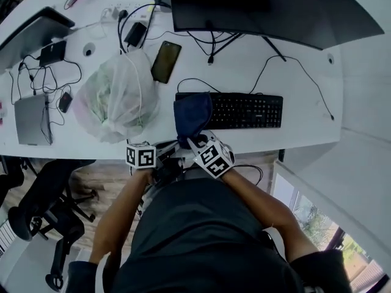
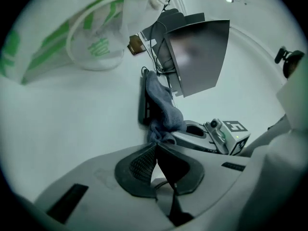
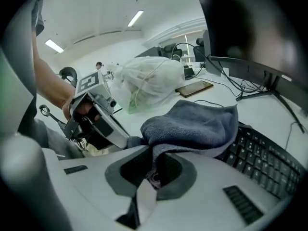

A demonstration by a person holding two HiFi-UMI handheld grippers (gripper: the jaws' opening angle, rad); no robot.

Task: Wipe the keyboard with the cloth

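Note:
A black keyboard [image 1: 241,110] lies near the front edge of the white desk [image 1: 305,72]. A dark blue cloth [image 1: 192,116] is draped over its left end. My right gripper [image 1: 195,140] is at the desk's front edge, shut on the near corner of the cloth [image 3: 192,124]. In the right gripper view the cloth bunches between the jaws of the right gripper [image 3: 154,154], and the keyboard [image 3: 262,160] runs off to the right. My left gripper [image 1: 162,149] sits just left of the right one. Its jaws meet at the tips with nothing held, the left gripper [image 2: 156,147] pointing toward the cloth [image 2: 162,107].
A white plastic bag [image 1: 117,96] with green print sits left of the keyboard, and a phone [image 1: 165,61] lies behind it. A dark monitor [image 1: 263,5] stands at the back over loose cables [image 1: 287,60]. A grey laptop [image 1: 30,118] is at far left. Office chairs [image 1: 43,206] stand below the desk edge.

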